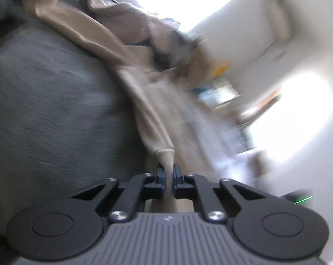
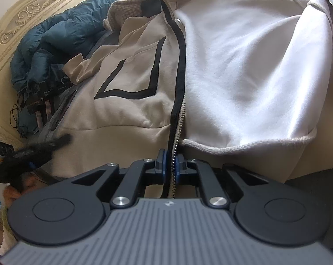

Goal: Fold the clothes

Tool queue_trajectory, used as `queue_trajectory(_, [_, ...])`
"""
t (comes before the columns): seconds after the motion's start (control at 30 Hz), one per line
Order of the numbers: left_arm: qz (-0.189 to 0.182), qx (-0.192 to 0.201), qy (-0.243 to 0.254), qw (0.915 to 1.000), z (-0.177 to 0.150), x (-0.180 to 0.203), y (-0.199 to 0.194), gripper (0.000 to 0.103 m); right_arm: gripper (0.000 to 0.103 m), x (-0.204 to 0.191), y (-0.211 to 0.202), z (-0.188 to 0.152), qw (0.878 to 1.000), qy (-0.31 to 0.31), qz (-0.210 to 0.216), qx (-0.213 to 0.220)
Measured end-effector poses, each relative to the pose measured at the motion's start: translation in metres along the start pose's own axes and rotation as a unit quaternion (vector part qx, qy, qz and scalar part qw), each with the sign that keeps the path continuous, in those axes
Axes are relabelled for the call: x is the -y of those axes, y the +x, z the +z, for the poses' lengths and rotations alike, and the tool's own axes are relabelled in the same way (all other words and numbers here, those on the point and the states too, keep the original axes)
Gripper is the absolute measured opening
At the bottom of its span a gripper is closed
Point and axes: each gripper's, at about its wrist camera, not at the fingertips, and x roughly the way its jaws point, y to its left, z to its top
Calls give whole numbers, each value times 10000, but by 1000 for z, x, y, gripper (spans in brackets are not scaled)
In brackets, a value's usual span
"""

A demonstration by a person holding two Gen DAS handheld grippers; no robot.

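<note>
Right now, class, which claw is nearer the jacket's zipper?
Right. The right claw is clamped on the zipper edge; the left claw pinches a beige sleeve cuff, with no zipper in its view.

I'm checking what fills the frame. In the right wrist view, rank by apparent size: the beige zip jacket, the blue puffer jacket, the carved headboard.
1. Beige zip jacket, by far.
2. Blue puffer jacket and carved headboard: similar, both partly hidden, so unranked.

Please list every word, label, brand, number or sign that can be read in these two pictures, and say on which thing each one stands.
No text can be read in either view.
Small white emblem on the grey ribbed gripper body: a logo mark only, no letters.
Black device with cables beside the blue padded jacket: any marks are too small to read.
Blurred boxes and shelves in the left wrist view: too blurred to read.
</note>
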Motion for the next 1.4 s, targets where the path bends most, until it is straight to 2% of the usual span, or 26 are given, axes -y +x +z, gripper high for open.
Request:
queue_trajectory(0.03, [-156, -39, -204, 9997, 1, -7, -3, 7, 7, 0, 0, 0, 10000, -6, 5, -2])
queue_trajectory(0.13, [610, -493, -219, 9967, -12, -26, 7, 7, 8, 0, 1, 0, 10000, -33, 7, 4])
queue_trajectory(0.2, [730, -643, -234, 9950, -25, -33, 8, 8, 8, 2, 2, 0, 10000, 5, 34, 1])
queue_trajectory(0.23, [711, -615, -234, 9953, -29, -33, 5, 10, 8, 2, 2, 1, 10000, 29, 49, -9])
queue_trajectory(0.3, [773, -502, -38, 9957, -30, -25, -4, 24, 8, 4, 2, 2, 9999, 76, 80, -31])
queue_trajectory(0.33, [839, -411, 95, 9956, -29, -20, -8, 38, 7, 5, 1, 3, 9999, 100, 96, -42])
queue_trajectory(0.37, [940, -300, 223, 9949, -26, -15, -12, 47, 8, 5, 1, 3, 9999, 105, 102, -50])
queue_trajectory(0.53, [1307, 57, 862, 9877, -13, 13, -1, 54, 8, 5, 1, 1, 9999, 123, 101, -20])
queue_trajectory(0.6, [1665, 107, 1281, 9776, -9, 28, 21, 53, 8, 5, 0, -1, 9998, 149, 95, 16])
queue_trajectory(0.63, [1942, 92, 1526, 9690, -10, 34, 34, 45, 8, 4, 0, -1, 9998, 154, 90, 33])
queue_trajectory(0.67, [2103, -18, 1603, 9644, -11, 35, 43, 28, 8, 4, 0, -2, 9998, 148, 83, 45])
queue_trajectory(0.7, [2226, -152, 1632, 9610, -11, 34, 52, 21, 8, 4, 0, -2, 9999, 136, 74, 57])
queue_trajectory(0.73, [2138, -251, 1423, 9661, -9, 33, 57, 14, 8, 3, -1, -3, 9999, 120, 62, 70])
queue_trajectory(0.8, [1781, -247, 871, 9798, 0, 26, 54, 12, 8, 2, -1, -3, 9999, 69, 35, 91])
queue_trajectory(0.87, [901, 2, 222, 9957, 9, 16, 31, 10, 8, 1, -1, -3, 9999, 23, 31, 98])
queue_trajectory(0.9, [499, 166, 21, 9986, 12, 12, 18, 10, 8, 1, -2, -3, 9999, 6, 37, 99])
queue_trajectory(0.93, [349, 291, -18, 9990, 12, 10, 8, 10, 10, 1, -1, -3, 9999, -1, 70, 92])
queue_trajectory(1.0, [703, 244, 180, 9971, 10, 8, 3, 14, 17, 0, -1, -2, 9999, -10, 146, 76])
queue_trajectory(1.07, [1282, 44, 303, 9913, 0, 4, 7, 33, 17, -2, 0, -2, 9998, -116, 124, 69])
queue_trajectory(1.1, [1433, -116, 325, 9891, -5, 2, 11, 38, 17, -3, 0, -2, 9998, -174, 108, 66])
queue_trajectory(1.17, [1428, -408, 352, 9883, -16, 1, 17, 46, 17, -2, 0, -2, 9997, -148, 156, 81])
queue_trajectory(1.2, [1431, -372, 421, 9881, -21, 3, 18, 47, 17, 0, 0, -2, 9997, -127, 184, 89])
queue_trajectory(1.23, [1458, -342, 525, 9873, -24, 6, 19, 45, 17, 1, -1, -3, 9997, -106, 213, 98])
queue_trajectory(1.27, [1550, -315, 626, 9854, -26, 9, 19, 38, 17, 1, -1, -2, 9996, -70, 237, 106])
queue_trajectory(1.33, [1781, -308, 655, 9814, -29, 12, 19, 12, 14, 2, -1, -2, 9996, -79, 228, 132])
queue_trajectory(1.4, [1747, -313, 620, 9822, -29, 18, 12, 10, 10, -2, -3, -3, 9995, -145, 225, 186])
